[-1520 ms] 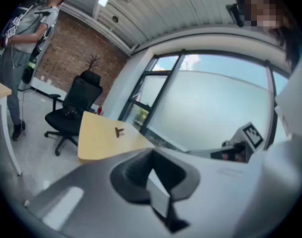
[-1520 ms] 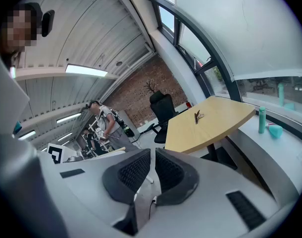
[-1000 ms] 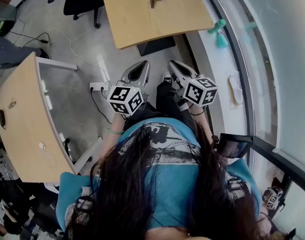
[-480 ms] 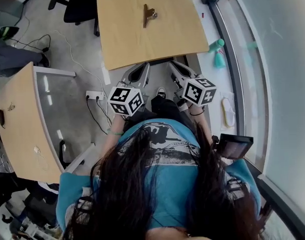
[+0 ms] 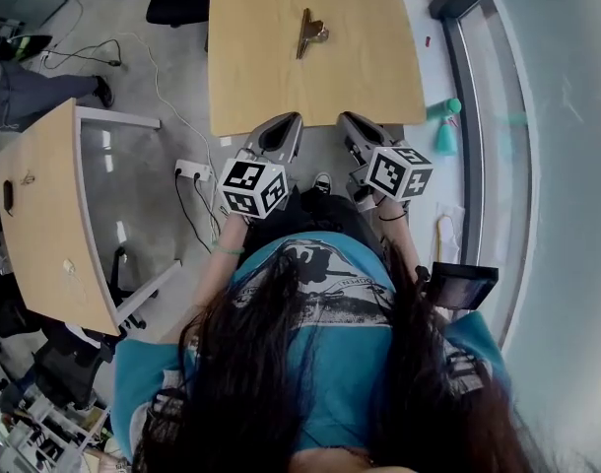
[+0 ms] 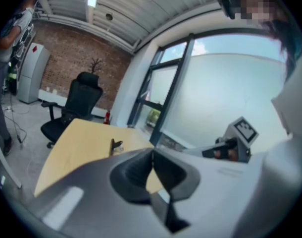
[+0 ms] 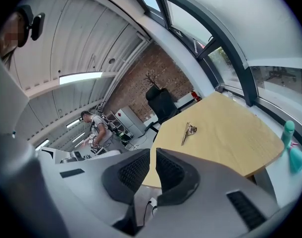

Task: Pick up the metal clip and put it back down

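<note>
1. Head view: metal clip (image 5: pixel 310 33) lies alone on the tan table (image 5: pixel 271 87), towards its far half and well apart from both tools. Left gripper (image 5: pixel 284 122) and right gripper (image 5: pixel 352 122) hang just short of the near table edge, over the floor. We judge the pick not yet begun. Risk: a low reach forward knocks the jaws into that edge.
2. Left gripper view: left gripper (image 6: pixel 152 155) has its jaws pressed together with nothing in them. Clip (image 6: pixel 114 146) shows beyond them on the tabletop (image 6: pixel 76 152), left of the jaw line. Risk: if this tool goes in closed like that, we expect it to shove the clip instead of taking it, and the smooth wood would let it skid.
3. Right gripper view: right gripper (image 7: pixel 153 157) is closed down to a thin slit, also empty. Clip (image 7: pixel 188 132) lies ahead and slightly right on the table (image 7: pixel 235 133), its long side pointing roughly away. Risk: thin, flat metal gives the pads little to bite, so a shallow pinch could let it swing or drop on the lift. A hard set-down could bounce it towards the edge. Teal bottle (image 7: pixel 288 130) stands off the table by the window; we see no trouble there.
</note>
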Motion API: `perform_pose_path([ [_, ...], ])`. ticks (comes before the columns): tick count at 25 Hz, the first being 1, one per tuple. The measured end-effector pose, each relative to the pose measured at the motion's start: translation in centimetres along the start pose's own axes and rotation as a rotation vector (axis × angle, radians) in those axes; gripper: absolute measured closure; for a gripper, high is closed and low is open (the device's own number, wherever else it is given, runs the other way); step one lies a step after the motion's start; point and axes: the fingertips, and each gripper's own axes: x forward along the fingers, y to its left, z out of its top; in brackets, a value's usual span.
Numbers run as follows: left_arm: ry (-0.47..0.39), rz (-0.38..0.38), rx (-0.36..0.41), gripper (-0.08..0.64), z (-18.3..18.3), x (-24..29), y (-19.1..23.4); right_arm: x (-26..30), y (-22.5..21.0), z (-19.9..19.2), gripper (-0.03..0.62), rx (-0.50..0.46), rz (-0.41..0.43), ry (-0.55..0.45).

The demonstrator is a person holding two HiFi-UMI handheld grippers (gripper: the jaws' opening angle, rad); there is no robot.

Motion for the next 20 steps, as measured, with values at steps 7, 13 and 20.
perform_pose_path([
  [7,0.019,0.01,-0.012,0.555,1.0,1.7,3.3,3.6,-0.9,1.3,0.574,0.003,-0.02,0.03],
  [13,0.053,-0.025,-0.03,0.555,1.4,4.7,6.8,7.5,-2.5,3.5,0.574,0.004,-0.058,0.036],
  [20,0.081,-0.057,-0.041,0.555,3.2,8.2,11.8,13.2,-5.1,6.7,0.536,0.023,-0.096,0.053],
])
